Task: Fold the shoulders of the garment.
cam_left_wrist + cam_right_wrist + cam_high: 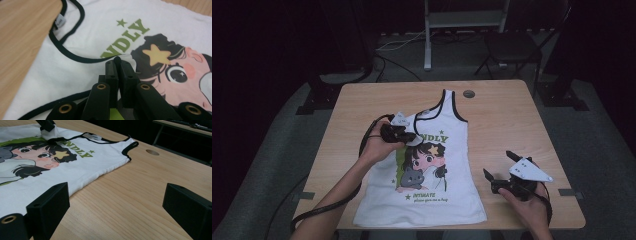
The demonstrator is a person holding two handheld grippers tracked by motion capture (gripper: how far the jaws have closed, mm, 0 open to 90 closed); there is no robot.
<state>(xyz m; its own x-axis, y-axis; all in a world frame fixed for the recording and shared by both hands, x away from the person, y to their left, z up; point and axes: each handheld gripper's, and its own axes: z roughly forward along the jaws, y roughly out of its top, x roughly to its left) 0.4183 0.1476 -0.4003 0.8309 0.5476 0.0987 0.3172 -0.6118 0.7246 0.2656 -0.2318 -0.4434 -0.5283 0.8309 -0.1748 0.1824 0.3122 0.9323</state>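
A white tank top (pixel 432 195) with black trim and a cartoon girl print lies flat on the wooden table (pixel 502 115). My left gripper (pixel 409 136) is over the top's upper left, shut on the left shoulder strap and holding it folded inward onto the print. In the left gripper view the closed jaws pinch white cloth and black trim (pixel 117 60) beside the green lettering (pixel 127 37). My right gripper (pixel 496 162) hovers open and holds nothing over bare wood, right of the top's lower edge. Its jaws stand wide apart (pixel 117 202), facing the tank top (pixel 82 167).
A round cable hole (pixel 469 93) sits near the table's far edge, behind the right strap. Beyond the table stand a folding chair (pixel 512 45) and a white desk leg (pixel 428 35), with cables on the dark floor. Bare wood lies on the right half.
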